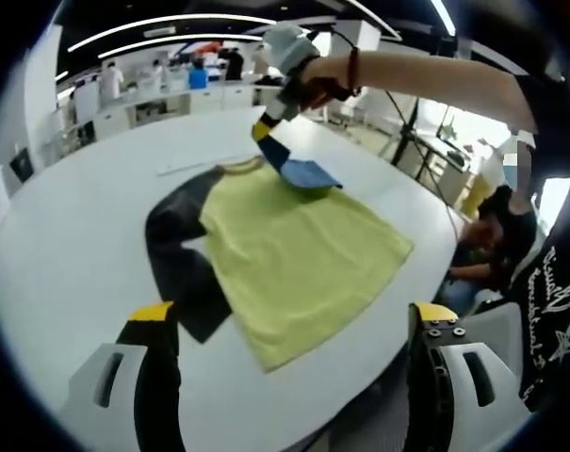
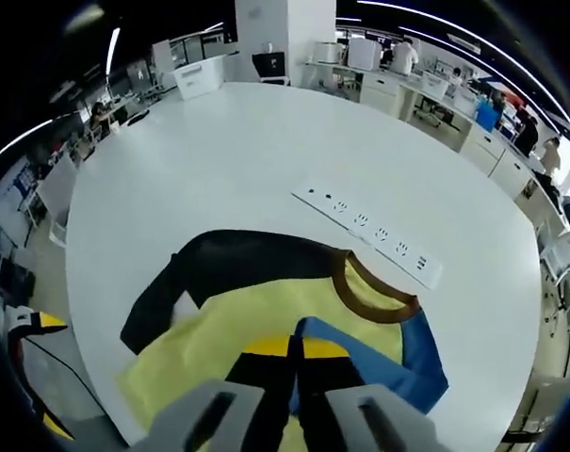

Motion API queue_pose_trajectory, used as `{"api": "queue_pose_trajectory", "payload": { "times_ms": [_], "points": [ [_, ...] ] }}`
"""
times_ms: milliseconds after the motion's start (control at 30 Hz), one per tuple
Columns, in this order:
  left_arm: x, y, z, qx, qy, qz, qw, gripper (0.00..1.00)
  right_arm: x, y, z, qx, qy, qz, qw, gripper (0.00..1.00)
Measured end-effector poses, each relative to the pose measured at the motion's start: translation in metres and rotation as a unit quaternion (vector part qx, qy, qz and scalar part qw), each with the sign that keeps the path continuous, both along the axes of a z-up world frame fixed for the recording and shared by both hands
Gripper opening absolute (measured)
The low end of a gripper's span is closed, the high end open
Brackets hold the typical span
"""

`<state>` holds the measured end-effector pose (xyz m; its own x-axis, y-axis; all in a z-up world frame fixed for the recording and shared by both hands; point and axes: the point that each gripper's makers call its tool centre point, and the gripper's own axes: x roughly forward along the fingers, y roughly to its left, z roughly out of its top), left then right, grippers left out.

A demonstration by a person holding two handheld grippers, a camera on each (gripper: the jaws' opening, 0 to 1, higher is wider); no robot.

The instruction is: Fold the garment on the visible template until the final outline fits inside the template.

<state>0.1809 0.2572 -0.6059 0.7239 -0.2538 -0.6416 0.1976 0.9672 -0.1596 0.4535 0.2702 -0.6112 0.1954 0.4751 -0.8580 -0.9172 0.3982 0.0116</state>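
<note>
**Right gripper pinching the blue sleeve over the yellow shirt**

My right gripper [image 2: 297, 363] has its jaws together, clamped on the blue sleeve [image 2: 412, 363] of the shirt [image 2: 237, 325]. In the left gripper view I see that same gripper [image 1: 283, 149] coming in from the far side, held by my hand [image 1: 315, 77], its yellow-tipped jaws down on the sleeve [image 1: 308, 173], which lies folded over onto the shirt's yellow body [image 1: 299, 254] near the collar.

My left gripper [image 1: 294, 325] is held back from the cloth, its two jaws wide apart and holding nothing, above the table's near edge.

The shirt lies flat on the white round table [image 1: 68, 245]. Its body is yellow, the collar [image 2: 374, 292] is brown, and the other sleeve [image 2: 228, 259] is black and spread out to the side. I cannot tell whether a template lies under it.

A white power strip [image 2: 374, 231] lies on the table just beyond the collar, apart from the shirt. A seated person [image 1: 482, 250] is at the table's far side.
</note>
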Motion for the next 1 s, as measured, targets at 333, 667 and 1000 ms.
{"api": "queue_pose_trajectory", "payload": {
  "times_ms": [333,667,1000],
  "points": [
    [-0.003,0.0,-0.005,-0.004,0.006,0.003,1.0,0.98,-0.019,0.014,-0.006,-0.005,0.002,0.018,0.9998,0.0],
    [-0.005,0.002,-0.009,-0.008,0.013,0.006,0.9999,0.98,-0.031,0.037,-0.011,-0.004,0.004,0.038,0.9993,0.0],
    [-0.007,0.003,-0.012,-0.009,0.017,0.009,0.9998,0.98,-0.048,0.056,-0.018,0.005,0.017,0.051,0.9985,0.0]
  ]
}}
